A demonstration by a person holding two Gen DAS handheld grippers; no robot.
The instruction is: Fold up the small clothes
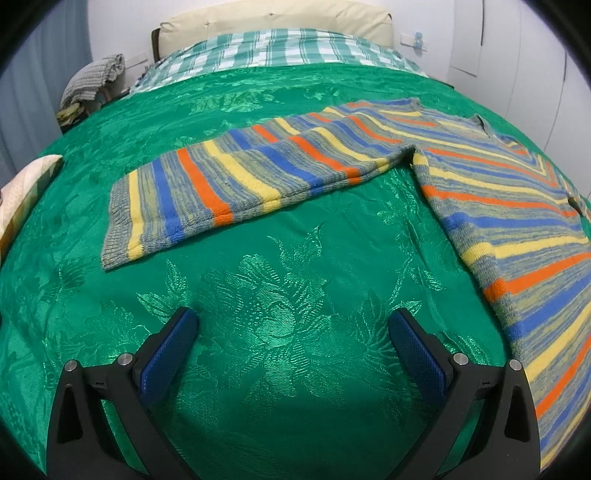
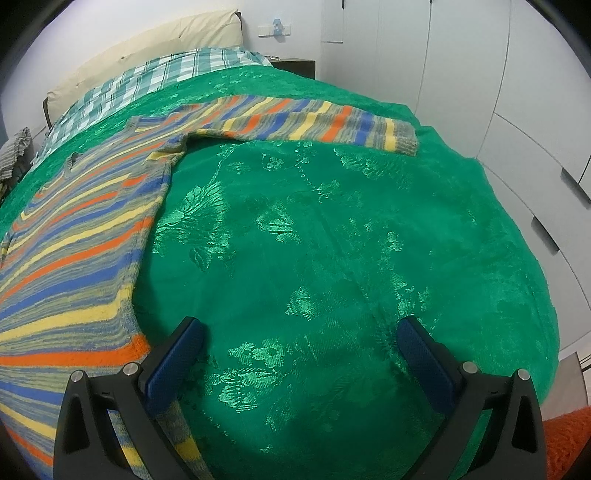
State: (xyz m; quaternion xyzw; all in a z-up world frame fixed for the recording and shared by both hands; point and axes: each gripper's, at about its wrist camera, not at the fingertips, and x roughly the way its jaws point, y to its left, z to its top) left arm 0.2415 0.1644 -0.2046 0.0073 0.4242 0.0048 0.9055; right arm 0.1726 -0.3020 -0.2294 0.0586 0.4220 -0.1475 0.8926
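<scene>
Now striped sweater (image 1: 517, 206) lies flat on green bedspread (image 1: 280, 295), sleeves out left & right. Left tool (image 1: 293, 328) & right tool (image 2: 301, 338) both wide open, holding nothing, over near bedspread.

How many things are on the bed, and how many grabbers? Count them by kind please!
Striped sweater: 1
Green bedspread: 1
Checked blanket: 1
Cream pillow: 1
Grippers: 2, left gripper and right gripper, both open
Total: 6
</scene>
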